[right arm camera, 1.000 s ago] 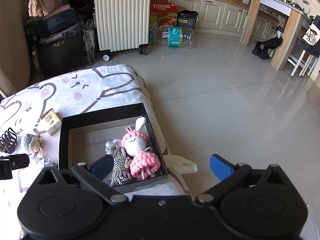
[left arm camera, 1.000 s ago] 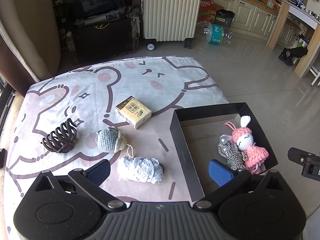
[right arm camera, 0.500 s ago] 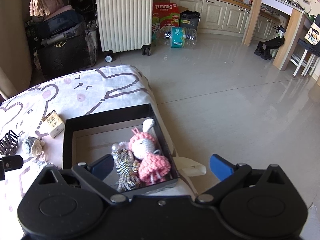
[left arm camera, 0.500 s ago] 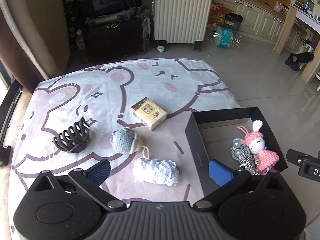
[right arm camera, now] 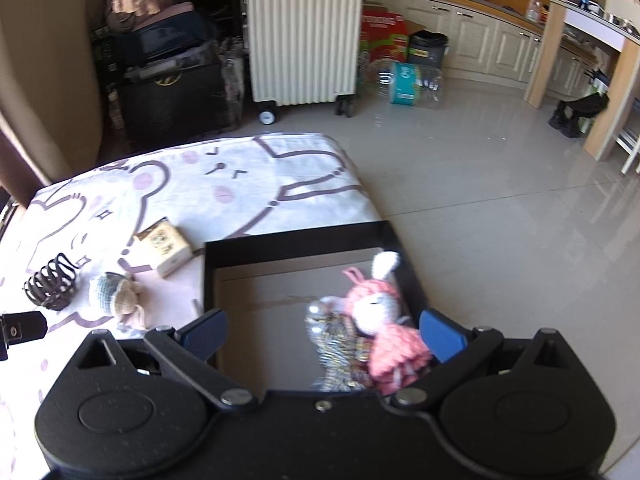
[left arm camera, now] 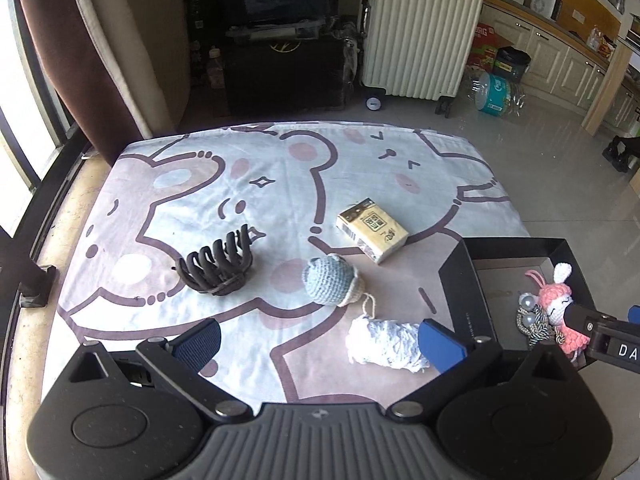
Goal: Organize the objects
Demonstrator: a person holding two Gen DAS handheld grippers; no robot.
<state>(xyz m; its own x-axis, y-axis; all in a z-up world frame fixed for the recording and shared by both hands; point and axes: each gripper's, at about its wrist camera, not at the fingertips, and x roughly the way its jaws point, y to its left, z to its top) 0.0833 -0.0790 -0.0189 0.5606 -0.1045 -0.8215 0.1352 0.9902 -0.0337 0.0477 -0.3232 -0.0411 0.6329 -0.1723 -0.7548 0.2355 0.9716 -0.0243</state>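
A black box (left arm camera: 460, 280) (right arm camera: 296, 240) sits at the right edge of the bear-print cloth (left arm camera: 240, 184). Inside lie a pink crochet bunny (right arm camera: 380, 312) (left arm camera: 554, 304) and a striped knitted toy (right arm camera: 336, 344). On the cloth lie a brown hair claw (left arm camera: 218, 266), a grey crochet toy (left arm camera: 330, 284), a white-blue fluffy bundle (left arm camera: 384, 342) and a tissue pack (left arm camera: 372, 230). My left gripper (left arm camera: 318, 340) hangs open above the cloth's near side, its right fingertip by the fluffy bundle. My right gripper (right arm camera: 322, 334) hangs open over the box, holding nothing.
A cream suitcase (left arm camera: 420, 28) and dark luggage (left arm camera: 280, 60) stand beyond the cloth. To the right is bare tiled floor (right arm camera: 500, 208) with water bottles (right arm camera: 408, 84) and cabinets. A curtain (left arm camera: 60, 60) and window are at the left.
My left gripper has swung left over the cloth, so the box now sits at the view's right edge. My right gripper has moved left over the box. Both stay open.
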